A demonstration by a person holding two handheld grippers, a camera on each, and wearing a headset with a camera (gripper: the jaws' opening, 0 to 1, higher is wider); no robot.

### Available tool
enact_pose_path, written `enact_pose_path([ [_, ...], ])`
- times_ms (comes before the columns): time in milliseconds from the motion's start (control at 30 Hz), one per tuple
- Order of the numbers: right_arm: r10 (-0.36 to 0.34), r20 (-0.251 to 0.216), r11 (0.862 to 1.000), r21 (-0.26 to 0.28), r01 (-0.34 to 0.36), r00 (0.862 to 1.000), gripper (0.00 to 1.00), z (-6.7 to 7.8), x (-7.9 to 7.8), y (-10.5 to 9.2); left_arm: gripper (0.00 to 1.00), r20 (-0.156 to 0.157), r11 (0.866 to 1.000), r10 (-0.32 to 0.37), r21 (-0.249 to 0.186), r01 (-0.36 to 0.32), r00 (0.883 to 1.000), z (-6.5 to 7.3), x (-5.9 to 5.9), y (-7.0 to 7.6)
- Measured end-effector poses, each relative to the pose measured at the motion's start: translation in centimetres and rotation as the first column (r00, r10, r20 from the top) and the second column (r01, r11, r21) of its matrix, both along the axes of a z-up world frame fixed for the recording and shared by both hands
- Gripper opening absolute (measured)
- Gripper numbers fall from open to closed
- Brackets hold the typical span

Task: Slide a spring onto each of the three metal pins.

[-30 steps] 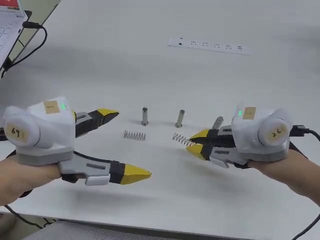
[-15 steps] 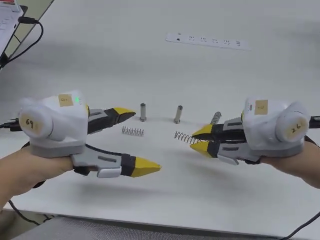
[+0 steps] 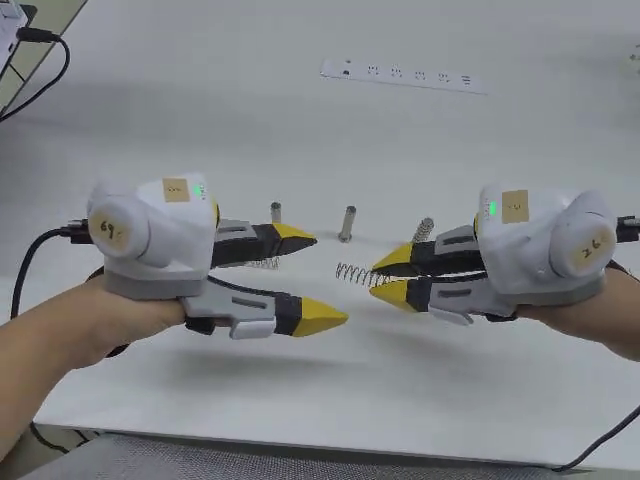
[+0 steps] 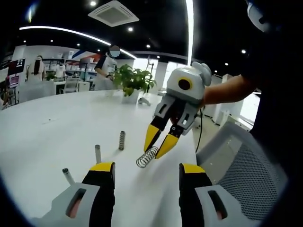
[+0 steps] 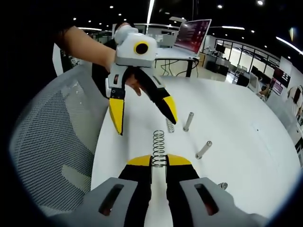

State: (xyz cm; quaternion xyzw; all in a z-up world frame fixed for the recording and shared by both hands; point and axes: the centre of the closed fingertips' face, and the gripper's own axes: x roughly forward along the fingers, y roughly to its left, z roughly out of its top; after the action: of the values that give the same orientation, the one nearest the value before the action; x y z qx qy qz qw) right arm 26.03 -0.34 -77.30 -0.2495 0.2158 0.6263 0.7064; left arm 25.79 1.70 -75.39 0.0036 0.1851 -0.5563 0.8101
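White bench [image 3: 300,130]: right gripper [image 3: 375,280] pinches 1 spring [image 3: 352,272] by its end; left gripper [image 3: 328,278] gapes wide, holding nothing.

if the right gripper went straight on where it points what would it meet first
Probably the left gripper, facing it with jaws open; the spring it holds would touch first. Depth is unclear.

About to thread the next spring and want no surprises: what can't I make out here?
Head view: loose spring mostly hidden behind the left gripper's upper finger.
Head view: sprung pin's base hidden behind the right gripper.
Right gripper view: held spring's near end hidden between the fingers.
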Motion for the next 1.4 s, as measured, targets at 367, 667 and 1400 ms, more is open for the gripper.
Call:
enact_pose_path([
  [367,0.066,0.011,0.998,0.008,-0.066,0.998,0.08,0.9,-0.7,0.3,0.3,0.01,0.998,-0.066,-0.007,0.066,0.998,0.2,-0.2,-1.9],
  [667,0.085,0.012,0.996,-0.002,-0.085,0.996,0.08,0.9,-1.0,0.1,0.15,0.0,0.997,-0.08,0.001,0.08,0.997,-0.2,-0.8,-2.1],
  [1400,0.123,0.009,0.992,0.005,-0.123,0.992,0.08,1.3,-1.8,0.3,0.06,0.005,0.995,-0.092,-0.021,0.092,0.996,0.6,-1.0,-2.4],
])
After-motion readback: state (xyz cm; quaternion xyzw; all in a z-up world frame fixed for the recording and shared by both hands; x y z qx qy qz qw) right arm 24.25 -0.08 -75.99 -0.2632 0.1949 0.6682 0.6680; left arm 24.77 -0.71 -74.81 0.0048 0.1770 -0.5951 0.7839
